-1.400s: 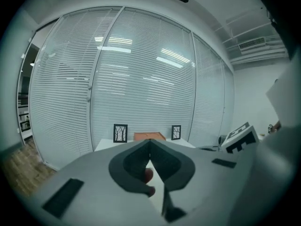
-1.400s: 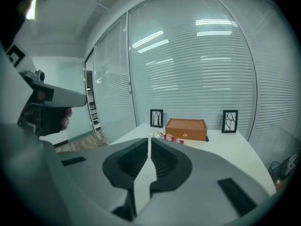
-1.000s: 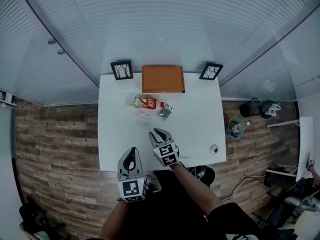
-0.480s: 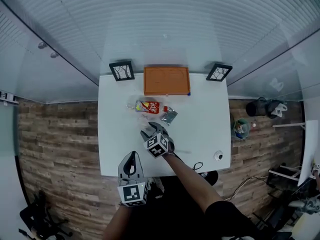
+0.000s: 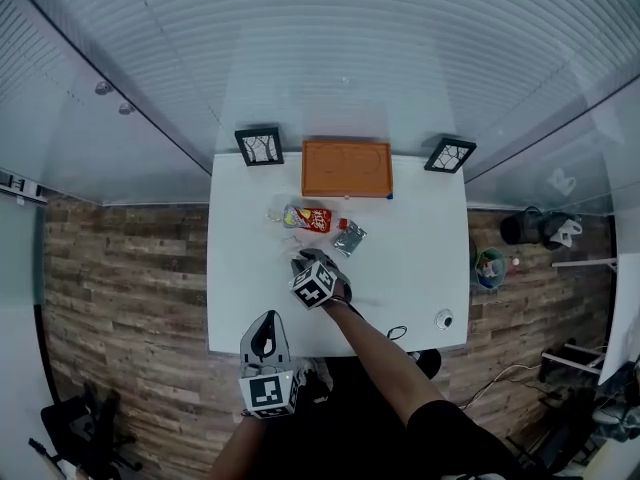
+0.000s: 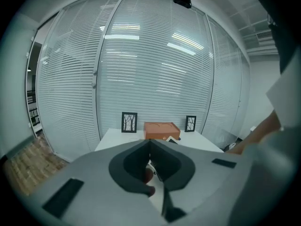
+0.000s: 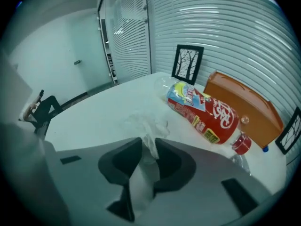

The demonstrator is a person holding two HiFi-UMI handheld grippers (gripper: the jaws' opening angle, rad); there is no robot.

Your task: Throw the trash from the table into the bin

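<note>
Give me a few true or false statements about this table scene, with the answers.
1. The bottle lies on its side. True.
2. The right gripper is empty. False: its jaws, which have just been closing, pinch the white tissue.
3. The bin stands on the table. False: it is on the floor beside the table.
4. The left gripper has its jaws together and holds nothing. True.

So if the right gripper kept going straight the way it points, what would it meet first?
The right gripper has just been closing its jaws on the crumpled white tissue, so that comes first; right behind it lies the table top, probably.
</note>
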